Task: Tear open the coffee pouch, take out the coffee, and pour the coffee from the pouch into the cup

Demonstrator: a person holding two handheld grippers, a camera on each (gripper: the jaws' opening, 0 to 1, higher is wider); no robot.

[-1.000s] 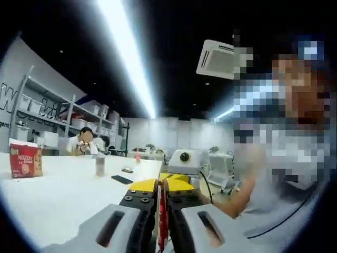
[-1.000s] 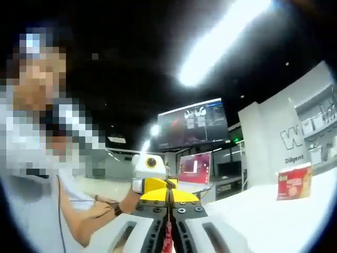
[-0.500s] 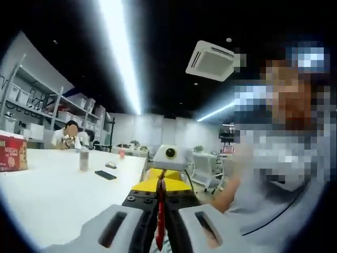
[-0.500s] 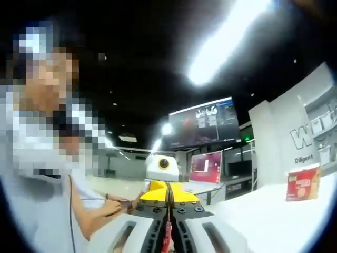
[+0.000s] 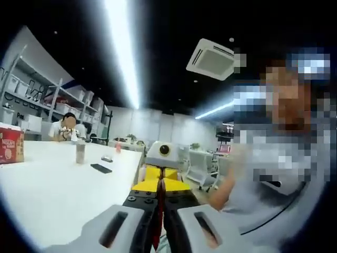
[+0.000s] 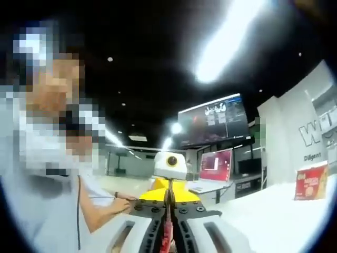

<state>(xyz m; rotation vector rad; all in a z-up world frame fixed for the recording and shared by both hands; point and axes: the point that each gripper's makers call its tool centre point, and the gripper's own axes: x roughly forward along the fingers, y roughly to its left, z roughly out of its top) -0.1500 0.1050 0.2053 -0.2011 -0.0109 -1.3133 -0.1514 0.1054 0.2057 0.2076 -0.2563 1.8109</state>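
Note:
A thin red coffee pouch [image 5: 157, 224] shows edge-on between the jaws of my left gripper [image 5: 160, 203], which is shut on it. The right gripper [image 5: 161, 182], yellow and black, meets it head-on from the far side. In the right gripper view the same red pouch [image 6: 167, 232] is pinched in my right gripper [image 6: 168, 208], with the left gripper [image 6: 169, 191] facing it just beyond. Both hold the pouch up in the air beside the white table [image 5: 58, 190]. A person's hand [image 6: 124, 203] is behind the left gripper.
A red coffee box [image 5: 9, 145] [image 6: 310, 182] stands on the table. A small bottle [image 5: 80, 153] and a dark phone [image 5: 100, 168] lie farther along it, and a seated person [image 5: 67, 128] is at its far end. A laptop [image 6: 213, 168] sits under a wall screen [image 6: 213, 118].
Both views have swung a little, so the red box has slid toward the edge of each picture. The two grippers stay shut on the pouch, facing each other.

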